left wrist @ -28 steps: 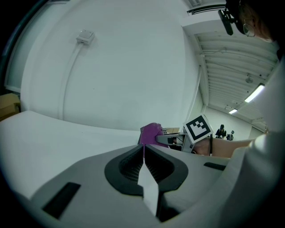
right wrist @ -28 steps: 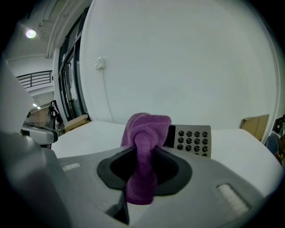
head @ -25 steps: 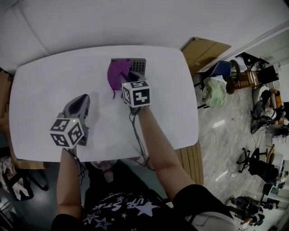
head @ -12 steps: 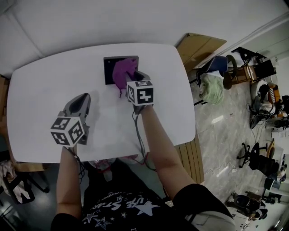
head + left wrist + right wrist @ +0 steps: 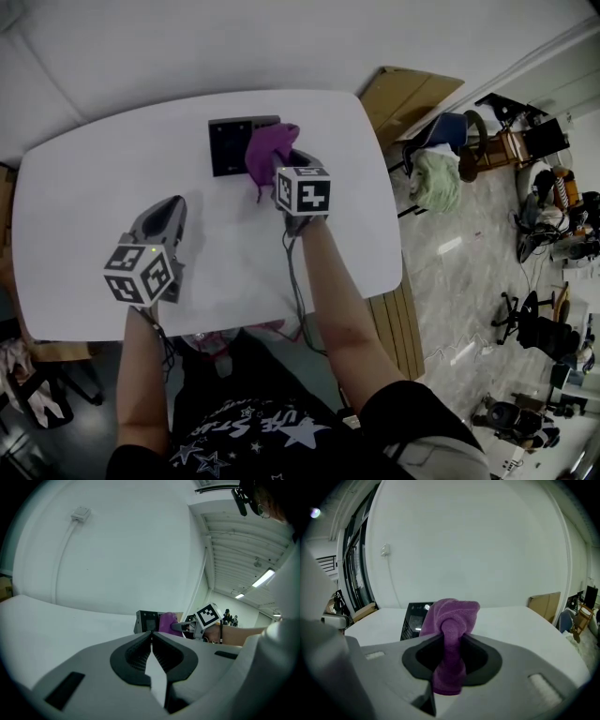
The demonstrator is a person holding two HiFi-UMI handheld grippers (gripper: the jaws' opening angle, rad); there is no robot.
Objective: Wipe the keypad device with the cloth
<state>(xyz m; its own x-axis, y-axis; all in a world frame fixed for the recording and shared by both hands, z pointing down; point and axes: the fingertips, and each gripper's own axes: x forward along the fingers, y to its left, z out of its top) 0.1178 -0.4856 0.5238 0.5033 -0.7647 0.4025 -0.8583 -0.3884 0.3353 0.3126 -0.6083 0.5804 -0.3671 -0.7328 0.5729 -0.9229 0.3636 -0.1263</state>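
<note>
The black keypad device point(image 5: 231, 145) lies flat on the white table point(image 5: 84, 187) near its far edge; it also shows in the right gripper view point(image 5: 412, 620) and the left gripper view point(image 5: 147, 621). A purple cloth point(image 5: 269, 147) is bunched over the device's right end. My right gripper point(image 5: 281, 167) is shut on the cloth point(image 5: 451, 634), which hangs down between its jaws. My left gripper point(image 5: 167, 214) rests on the table to the near left, shut with nothing in it point(image 5: 152, 637).
A brown cardboard sheet point(image 5: 412, 98) leans beyond the table's right corner. To the right, on the floor, stand chairs and clutter point(image 5: 525, 187). A white wall point(image 5: 464, 541) with a cable box rises behind the table.
My right gripper has carried the cloth rightward across the device, uncovering most of its black face. The left gripper has stayed in place.
</note>
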